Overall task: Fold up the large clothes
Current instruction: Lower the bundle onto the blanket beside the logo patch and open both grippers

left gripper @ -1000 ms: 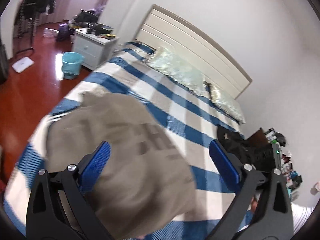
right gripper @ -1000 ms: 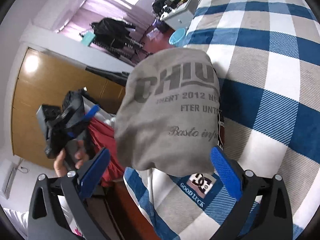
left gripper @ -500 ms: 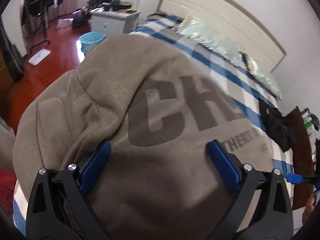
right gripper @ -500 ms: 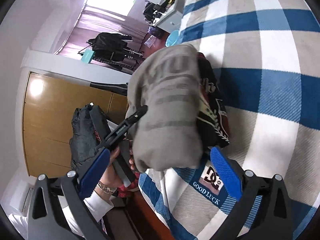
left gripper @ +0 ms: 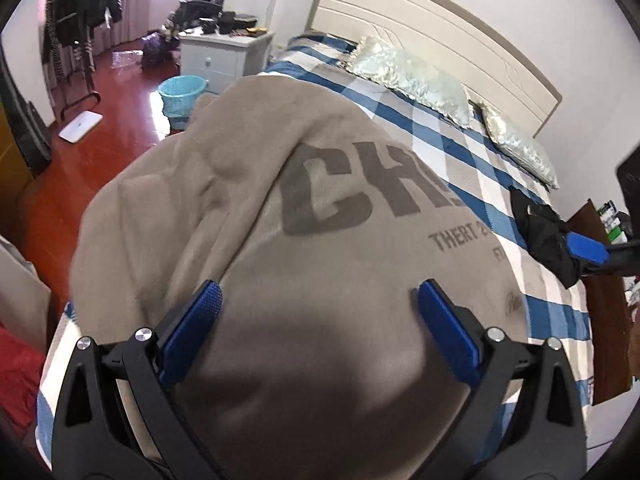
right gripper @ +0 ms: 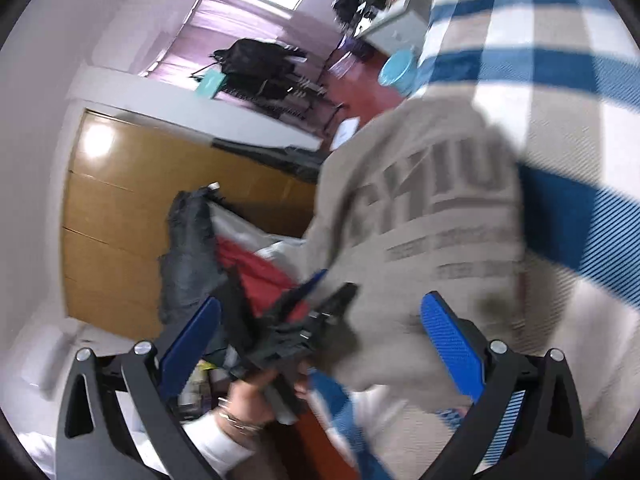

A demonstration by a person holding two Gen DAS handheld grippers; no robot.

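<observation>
Left gripper (left gripper: 318, 322): jaws spread, nothing pinched; grey sweatshirt (left gripper: 304, 208) now bulks right up between fingers, where second ago it lay well ahead on bed (left gripper: 452, 148). Judged: reaching for fresh hold, fold unfinished. Right gripper (right gripper: 320, 332): released, shifted nearer left gripper. Sweatshirt hem hidden beneath left gripper. Right view motion-blurred; contact undeterminable.

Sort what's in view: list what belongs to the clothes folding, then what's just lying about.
Job: grey printed sweatshirt, left gripper, right gripper, checked bed.
Lying about: turquoise bin, white nightstand, two pillows, black garment.
</observation>
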